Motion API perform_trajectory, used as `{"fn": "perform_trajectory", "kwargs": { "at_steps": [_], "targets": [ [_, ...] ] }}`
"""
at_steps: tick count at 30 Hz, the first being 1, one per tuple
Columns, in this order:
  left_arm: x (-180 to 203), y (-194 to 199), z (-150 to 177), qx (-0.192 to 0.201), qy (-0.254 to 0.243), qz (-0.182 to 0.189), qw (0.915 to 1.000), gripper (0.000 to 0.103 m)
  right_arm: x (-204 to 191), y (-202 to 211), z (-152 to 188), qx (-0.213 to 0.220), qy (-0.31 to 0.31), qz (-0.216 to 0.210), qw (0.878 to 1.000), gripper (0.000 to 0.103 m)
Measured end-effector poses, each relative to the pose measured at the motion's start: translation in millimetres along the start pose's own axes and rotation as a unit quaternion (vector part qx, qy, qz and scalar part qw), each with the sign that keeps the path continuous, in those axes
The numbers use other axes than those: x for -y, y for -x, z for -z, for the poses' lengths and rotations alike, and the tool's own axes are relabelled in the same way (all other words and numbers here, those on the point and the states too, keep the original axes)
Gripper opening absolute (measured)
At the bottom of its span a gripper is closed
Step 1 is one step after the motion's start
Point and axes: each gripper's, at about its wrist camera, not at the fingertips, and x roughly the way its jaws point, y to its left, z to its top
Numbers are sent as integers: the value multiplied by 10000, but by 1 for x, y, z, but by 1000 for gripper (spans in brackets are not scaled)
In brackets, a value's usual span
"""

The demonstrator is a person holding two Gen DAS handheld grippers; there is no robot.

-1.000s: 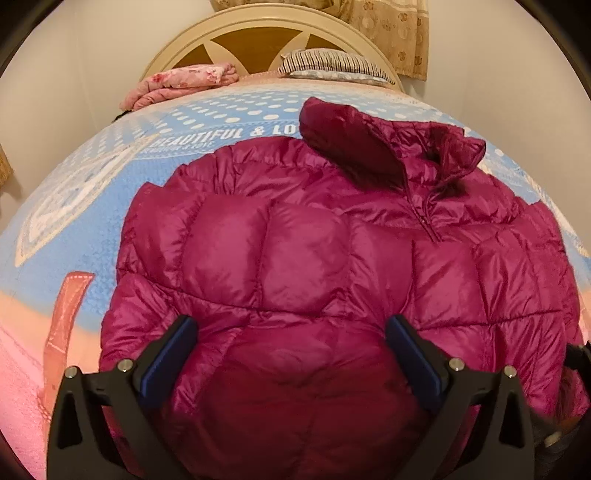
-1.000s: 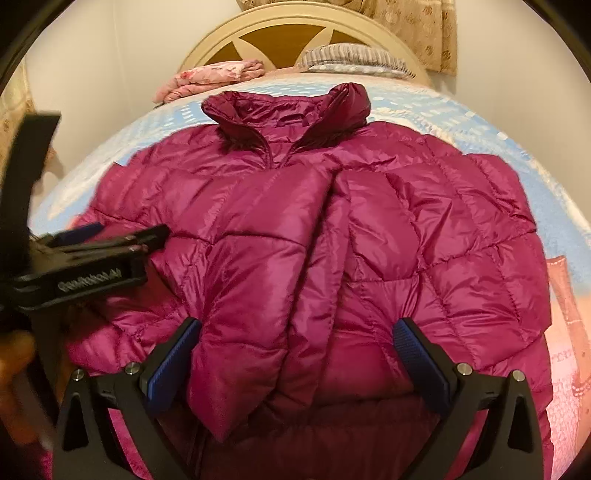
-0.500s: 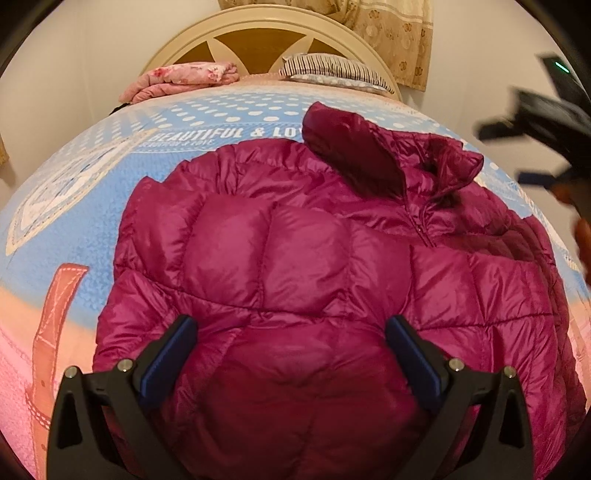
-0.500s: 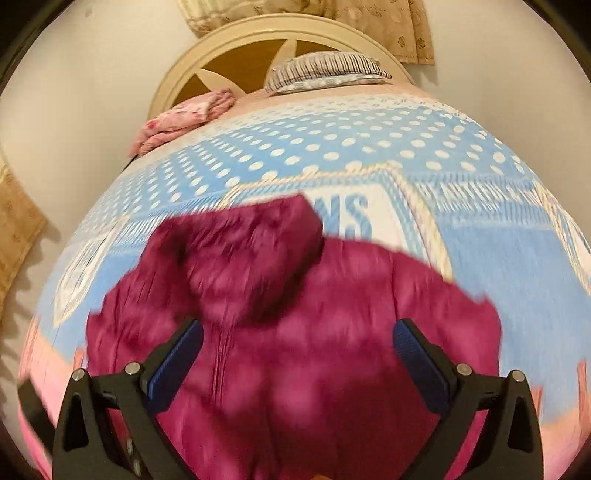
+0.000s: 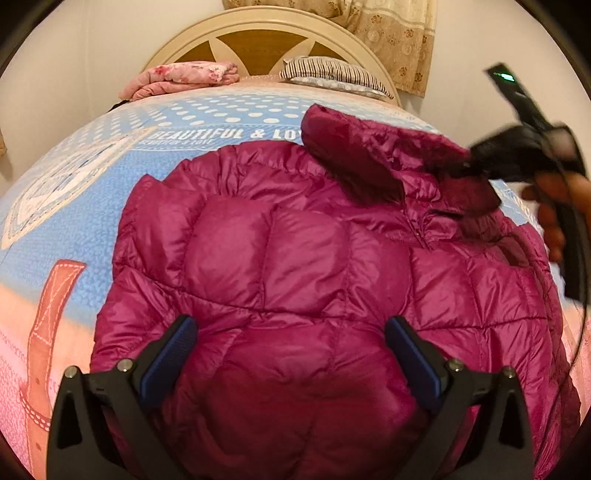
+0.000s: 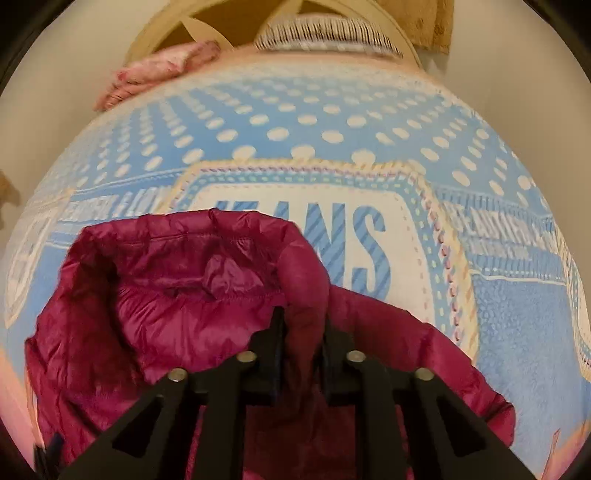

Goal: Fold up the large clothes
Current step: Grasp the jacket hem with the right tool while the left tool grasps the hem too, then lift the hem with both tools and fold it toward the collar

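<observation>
A magenta puffer jacket lies spread on the bed, front up, its collar at the far end. My left gripper hovers open over the jacket's lower part, with puffy fabric under the gap and nothing gripped. In the right wrist view my right gripper is closing its jaws on the right side of the stand-up collar, and the pads pinch the fabric. The left wrist view shows that gripper at the collar's right end, held by a hand.
The bed carries a blue polka-dot blanket with printed lettering and a pink lower band. A folded pink floral cover and a striped pillow lie by the cream headboard. A curtain hangs behind.
My right gripper travelled from the jacket's lower part up to the collar and went from wide open to closed on it. The left gripper stayed put and open.
</observation>
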Motion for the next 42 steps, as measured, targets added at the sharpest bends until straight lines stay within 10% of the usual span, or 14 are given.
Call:
{"fn": "perform_trajectory", "kwargs": {
  "at_steps": [9, 14, 21, 29, 39, 41, 42],
  "targets": [
    [-17, 20, -8, 135, 363, 378, 9985, 103, 50, 4, 63, 328, -102, -129, 9993, 10],
    [-35, 43, -70, 706, 489, 6, 9963, 103, 62, -4, 68, 472, -383, -391, 9974, 10],
    [7, -34, -132, 412, -563, -314, 9971, 103, 73, -17, 72, 611, -640, -714, 9935, 10],
    [46, -77, -119, 97, -1503, -568, 9870, 14, 79, -21, 77, 695, -745, -921, 9905, 10],
    [40, -66, -80, -73, -1926, -351, 9806, 11, 90, -17, 78, 633, -947, -1329, 9846, 12],
    [39, -65, -77, -57, -1914, -278, 9811, 11, 95, -6, 81, 689, -972, -1430, 9825, 31],
    [39, -66, -76, -50, -1924, -264, 9809, 11, 99, 0, 81, 729, -979, -1503, 9811, 63]
  ]
}}
